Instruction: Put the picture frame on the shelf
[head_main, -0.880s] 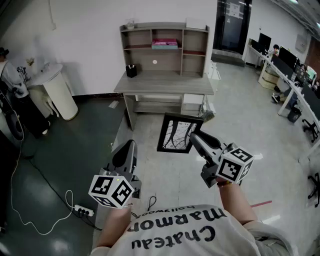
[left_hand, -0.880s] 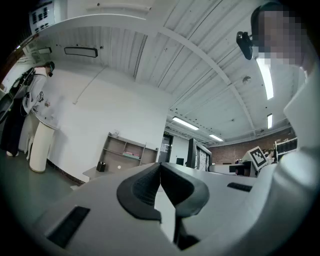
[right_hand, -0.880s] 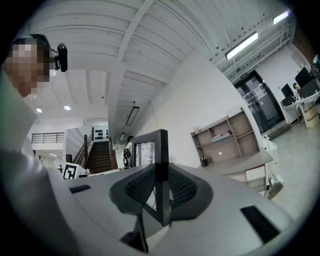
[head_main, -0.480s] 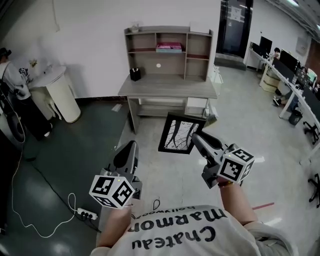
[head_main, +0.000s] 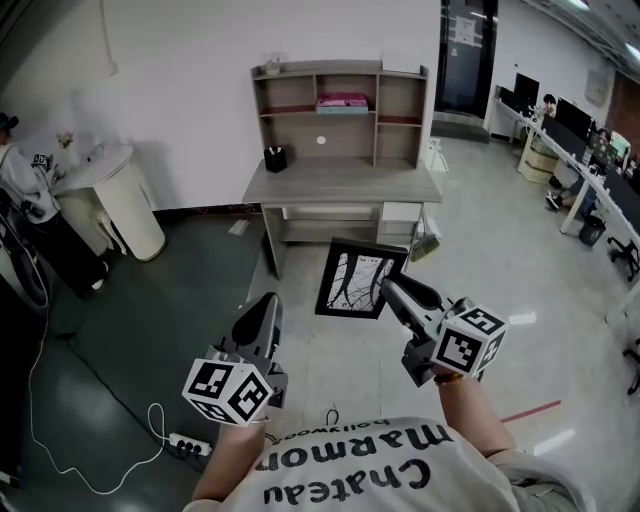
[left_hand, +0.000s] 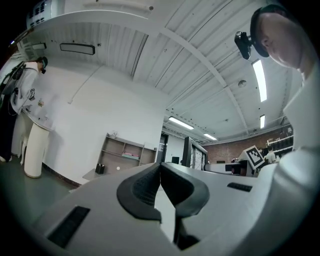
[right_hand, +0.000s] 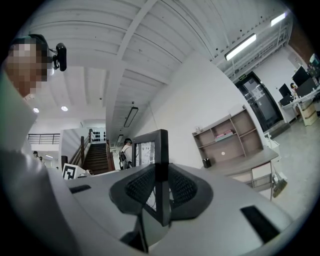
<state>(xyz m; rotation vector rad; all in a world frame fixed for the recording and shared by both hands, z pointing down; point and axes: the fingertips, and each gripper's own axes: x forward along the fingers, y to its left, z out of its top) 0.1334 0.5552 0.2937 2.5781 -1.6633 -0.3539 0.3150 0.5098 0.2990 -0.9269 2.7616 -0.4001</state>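
Closest in, the person's two forearms reach out from a printed shirt, each carrying a tool with a marker cube at its back. The left gripper (head_main: 266, 303) is held low and to the side, its jaws pressed together at the tips with nothing between them; it looks parked out of the way, since one hand can manage this load. The right gripper (head_main: 386, 286) pinches the picture frame (head_main: 352, 280) by its right edge. In the right gripper view the dark frame edge (right_hand: 161, 145) stands upright between the ribbed pads, which suits a thin, flat thing: gripping the rim leaves the glass face untouched and keeps the frame from swinging.

The frame hangs in the air ahead of the person, over bare floor, tilted a little, with its branch print facing up toward the head camera. It is well apart from its goal, so the task appears to be in the carrying stage.

Beyond it stands a grey desk (head_main: 345, 182) against the white wall, a dark pen cup (head_main: 275, 158) at its left rear corner. The shelf (head_main: 300, 92) sits on the back of the desk; pink items (head_main: 341, 101) lie in its upper middle compartment, while the side compartments and the top board look free, likely the easier spots. Further right, an office row with seated people is visible
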